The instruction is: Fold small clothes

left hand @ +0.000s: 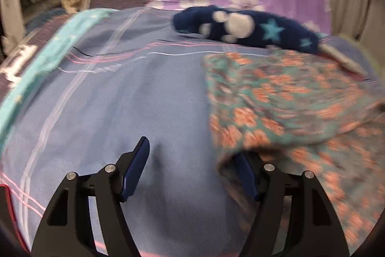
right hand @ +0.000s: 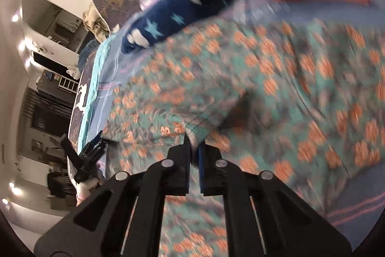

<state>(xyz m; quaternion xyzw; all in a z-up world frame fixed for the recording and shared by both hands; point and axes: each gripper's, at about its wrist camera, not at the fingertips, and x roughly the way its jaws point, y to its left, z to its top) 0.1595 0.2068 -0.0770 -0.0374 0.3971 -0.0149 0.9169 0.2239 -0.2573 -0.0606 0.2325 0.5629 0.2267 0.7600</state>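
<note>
Floral cloth [left hand: 288,98] lies rumpled on my bed's blue sheet [left hand: 120,100], blurred in both views. My left tool [left hand: 192,175] stands wide open, its right finger under the cloth's edge. My right tool [right hand: 195,155] is closed on a fold of that cloth. Navy starred garment [left hand: 245,25] lies beyond, touching it.

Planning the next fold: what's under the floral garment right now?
The floral garment lies on the blue striped bedsheet. Its near edge drapes over one finger of the left gripper. Anything else beneath is covered.
</note>
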